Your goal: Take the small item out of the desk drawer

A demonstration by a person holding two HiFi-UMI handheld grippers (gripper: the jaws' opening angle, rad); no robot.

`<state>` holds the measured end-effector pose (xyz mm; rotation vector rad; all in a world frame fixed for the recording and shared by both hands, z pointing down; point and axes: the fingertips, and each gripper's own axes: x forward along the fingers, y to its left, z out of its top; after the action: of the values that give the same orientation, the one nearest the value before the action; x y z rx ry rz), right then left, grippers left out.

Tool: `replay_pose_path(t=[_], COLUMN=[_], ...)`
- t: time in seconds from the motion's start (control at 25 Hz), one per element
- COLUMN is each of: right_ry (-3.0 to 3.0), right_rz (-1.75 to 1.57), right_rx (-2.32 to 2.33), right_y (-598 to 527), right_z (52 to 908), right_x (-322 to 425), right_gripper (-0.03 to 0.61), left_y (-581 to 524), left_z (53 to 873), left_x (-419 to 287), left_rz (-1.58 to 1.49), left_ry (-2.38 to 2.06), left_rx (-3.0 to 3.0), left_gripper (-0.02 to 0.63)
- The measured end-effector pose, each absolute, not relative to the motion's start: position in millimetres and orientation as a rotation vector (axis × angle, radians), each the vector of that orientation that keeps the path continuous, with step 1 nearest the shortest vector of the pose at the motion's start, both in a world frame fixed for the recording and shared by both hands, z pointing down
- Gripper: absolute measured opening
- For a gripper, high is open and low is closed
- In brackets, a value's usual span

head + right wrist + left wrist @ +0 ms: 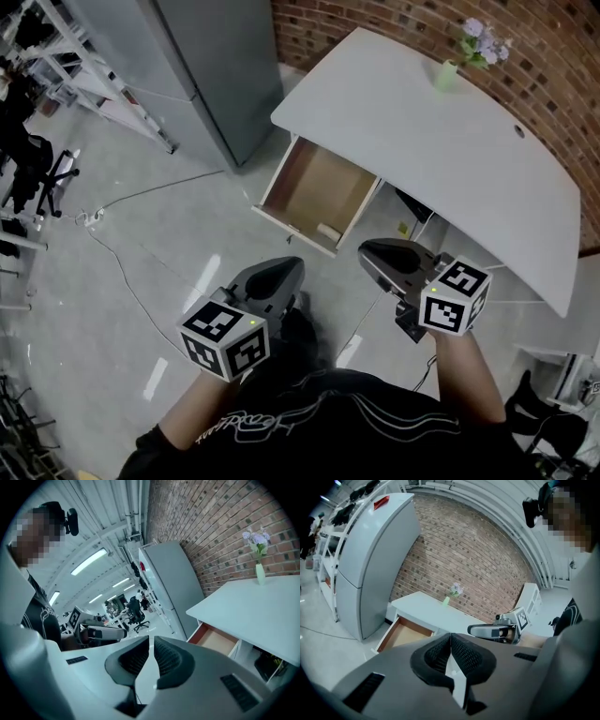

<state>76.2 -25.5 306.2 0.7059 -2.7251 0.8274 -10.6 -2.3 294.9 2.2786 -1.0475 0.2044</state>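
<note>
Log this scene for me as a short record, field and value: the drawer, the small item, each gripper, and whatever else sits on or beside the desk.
drawer: open, pulled out from under the white desk
small item: pale, lying inside the drawer near its front edge, untouched
left gripper: shut, empty, held short of the drawer
right gripper: shut, empty, held short of the drawer
on desk: green vase with purple flowers, at the end by the brick wall
beside desk: grey fridge
</note>
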Motion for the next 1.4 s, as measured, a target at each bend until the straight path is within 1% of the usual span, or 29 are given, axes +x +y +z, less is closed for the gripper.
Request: replay_pose_path(t=[0.16,0.48,0.56,0.6,0.64,0.88,1.04,1.4], right_ry=[-2.603,-2.43,-2.379,-2.352,-2.326,-2.131,-2.068,-1.821], right_rz=[0.81,0.9,0.887,0.874,0.856,0.676,0.609,0.468], right_rx=[0.734,0.74,0.73,0.721,0.708,0.558,0.447,0.188], right_y=[-70,-151,-164,-169,-174,-189,-190,-198], right_z=[349,453,480,494,507,588,630,717], right_x=[63,35,30,28,26,17,4,-4], right_gripper=[0.058,0.061,0.086,0.126,0.138,0.166,0.207,0.216], left_y=[-50,-125,-137,-143,-148,-166,-173,-191], left_z=[323,399,414,422,431,477,501,544], left_x=[-21,-50,-56,-59,-62,-81,-84,-101], left_rz=[0.249,0.346,0.333,0.335,0.344,0.371,0.355,0.343], left_ry=[-0.997,-0.93,-0.903,-0.894,-0.889,-0.858,-0.809,-0.795], left_rx=[2.275,2.21,2.201,2.195,2.187,2.14,2.132,2.07], left_gripper=[0.021,0.021,0.022,0.022,0.022,0.023,0.023,0.022])
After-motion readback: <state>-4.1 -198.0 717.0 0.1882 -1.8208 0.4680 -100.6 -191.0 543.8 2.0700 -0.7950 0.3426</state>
